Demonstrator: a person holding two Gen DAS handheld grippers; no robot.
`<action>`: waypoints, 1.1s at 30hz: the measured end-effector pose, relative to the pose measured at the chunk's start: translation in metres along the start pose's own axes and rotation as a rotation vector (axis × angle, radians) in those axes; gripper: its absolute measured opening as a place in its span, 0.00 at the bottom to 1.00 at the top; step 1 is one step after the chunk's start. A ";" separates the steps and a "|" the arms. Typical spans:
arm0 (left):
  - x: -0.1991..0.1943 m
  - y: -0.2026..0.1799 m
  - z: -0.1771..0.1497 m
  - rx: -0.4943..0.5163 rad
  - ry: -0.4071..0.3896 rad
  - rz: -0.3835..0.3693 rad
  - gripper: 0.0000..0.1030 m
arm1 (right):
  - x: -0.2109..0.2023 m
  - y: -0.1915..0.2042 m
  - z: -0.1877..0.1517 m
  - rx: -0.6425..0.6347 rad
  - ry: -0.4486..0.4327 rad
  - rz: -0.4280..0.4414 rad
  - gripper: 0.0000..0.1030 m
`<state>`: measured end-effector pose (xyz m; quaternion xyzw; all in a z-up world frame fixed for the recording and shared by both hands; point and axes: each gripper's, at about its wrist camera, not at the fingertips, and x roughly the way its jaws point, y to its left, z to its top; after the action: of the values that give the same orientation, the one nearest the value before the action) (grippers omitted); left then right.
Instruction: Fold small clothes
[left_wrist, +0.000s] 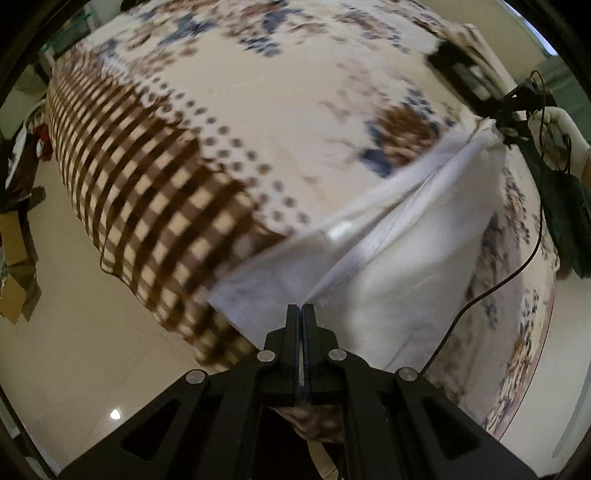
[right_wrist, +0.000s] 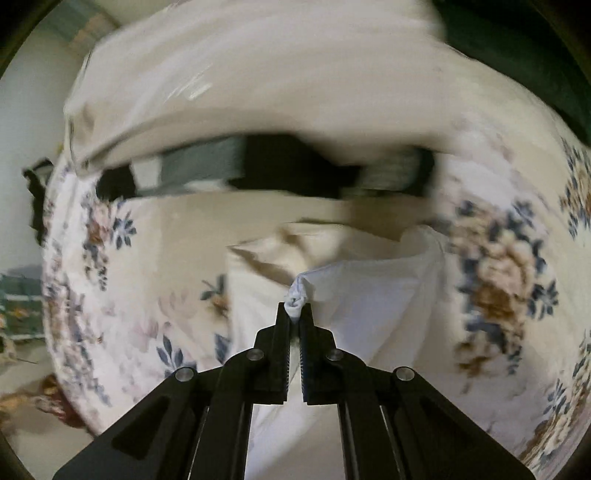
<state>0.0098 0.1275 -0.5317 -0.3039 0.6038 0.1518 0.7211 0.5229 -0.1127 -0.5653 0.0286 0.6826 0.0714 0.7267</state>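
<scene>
We hold the white garment (left_wrist: 417, 236) above the floral bedspread (left_wrist: 280, 110); the left gripper (left_wrist: 300, 308) and right gripper (right_wrist: 295, 308) are each clamped on 1 corner. We judge it light, limp; grip hems.

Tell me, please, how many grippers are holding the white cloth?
2. The left gripper pinches the white cloth at its near edge; the right gripper clamps a bunched corner on the far side. Nothing else seems to hold it.
</scene>
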 end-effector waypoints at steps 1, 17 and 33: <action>0.006 0.007 0.004 -0.006 0.005 0.002 0.00 | 0.010 0.015 0.000 -0.019 0.003 -0.034 0.04; 0.038 0.080 0.027 -0.065 0.194 -0.120 0.08 | -0.007 -0.025 -0.177 0.017 0.203 0.112 0.52; 0.054 0.005 0.014 0.183 0.112 0.089 0.03 | 0.053 -0.096 -0.528 0.270 0.543 0.325 0.03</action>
<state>0.0304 0.1319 -0.5836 -0.2178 0.6675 0.1105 0.7034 0.0057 -0.2297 -0.6661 0.2127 0.8410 0.1001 0.4872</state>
